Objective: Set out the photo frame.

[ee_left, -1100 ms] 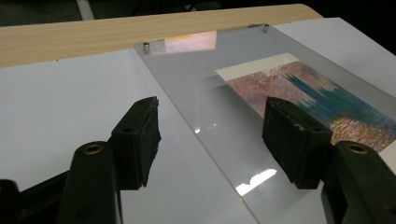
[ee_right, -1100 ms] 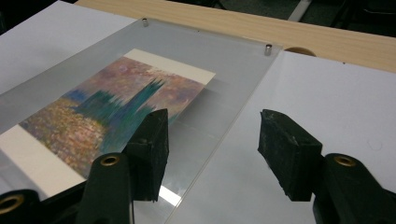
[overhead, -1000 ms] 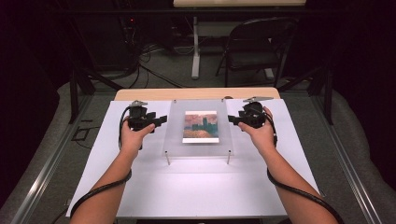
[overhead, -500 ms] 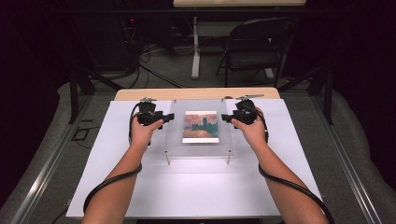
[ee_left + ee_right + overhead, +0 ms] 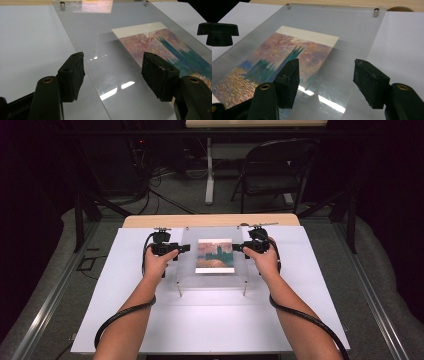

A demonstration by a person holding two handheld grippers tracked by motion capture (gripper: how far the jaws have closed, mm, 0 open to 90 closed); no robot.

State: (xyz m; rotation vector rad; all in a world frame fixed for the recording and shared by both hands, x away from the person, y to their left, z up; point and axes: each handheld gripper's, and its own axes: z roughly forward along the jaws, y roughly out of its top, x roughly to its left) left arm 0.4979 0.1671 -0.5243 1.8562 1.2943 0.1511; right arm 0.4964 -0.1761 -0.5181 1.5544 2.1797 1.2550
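A dim room with a dark folding chair (image 5: 272, 172) and loose cables on the grey floor lies beyond a wooden table (image 5: 210, 220) covered by a large white sheet (image 5: 210, 320). Near the far middle of that sheet stands a clear rectangular acrylic panel (image 5: 212, 281) raised on short metal corner posts (image 5: 62, 5), and under it lies a printed picture in pink, teal and gold tones with a cream border (image 5: 215, 255).

In the high view the person's forearms come in from the bottom, each hand holding a black two-jaw gripper. The left gripper (image 5: 181, 248) sits at the panel's left edge, its tips pointing inward toward the picture; the right gripper (image 5: 237, 247) sits at the right edge, pointing inward from the other side. The picture lies between the two, near each tip.

In the left gripper view the left gripper (image 5: 112, 70) has its jaws spread wide apart above the bare acrylic, gripping nothing, with the picture (image 5: 170, 47) just beyond the right-hand jaw. In the right gripper view the right gripper (image 5: 327, 77) is likewise spread wide and empty; one jaw hangs over the picture's edge (image 5: 287, 50), the other over clear acrylic near the panel's rim (image 5: 372, 42).
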